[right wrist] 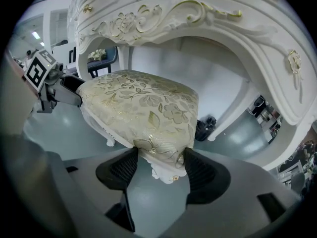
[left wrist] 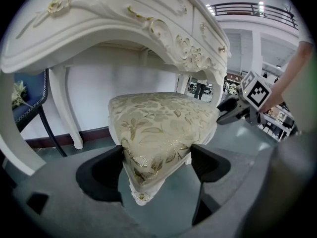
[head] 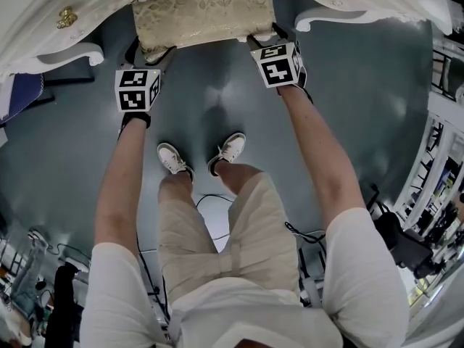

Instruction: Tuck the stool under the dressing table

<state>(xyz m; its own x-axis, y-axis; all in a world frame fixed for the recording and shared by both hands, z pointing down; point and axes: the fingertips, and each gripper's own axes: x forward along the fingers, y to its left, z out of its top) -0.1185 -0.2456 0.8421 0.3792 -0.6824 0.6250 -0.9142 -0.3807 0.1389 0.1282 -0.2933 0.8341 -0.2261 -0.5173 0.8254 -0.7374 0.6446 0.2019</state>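
Closest to us, the person's white shirt [head: 239, 317] and pale shorts [head: 217, 245] are filling the lower part of the head view. Both bare arms are reaching forward and down from there. Two white shoes [head: 174, 158] are standing on the grey floor [head: 362, 122] between the arms.

We are seeing the left gripper [head: 148, 53] at the near left corner of the stool [head: 203, 17]. In the left gripper view its jaws are standing quite wide. The corner of the gold flowered seat is sitting between them and both dark pads are touching the cushion, so they are gripping it. The small white carved foot of that corner is hanging just below the pads.

The right gripper [head: 264, 40] is holding the near right corner in the same way. In the right gripper view its two pads are pressing the cushion from both sides, with the carved corner piece showing between them.

The stool is standing on the floor in the arched opening of the white table [head: 43, 42], between the table's curved legs. In the head view the far edge of the seat is lying under the table's front edge, and the near part is staying outside.

A blue chair [left wrist: 29, 98] is standing beyond the table's leg.
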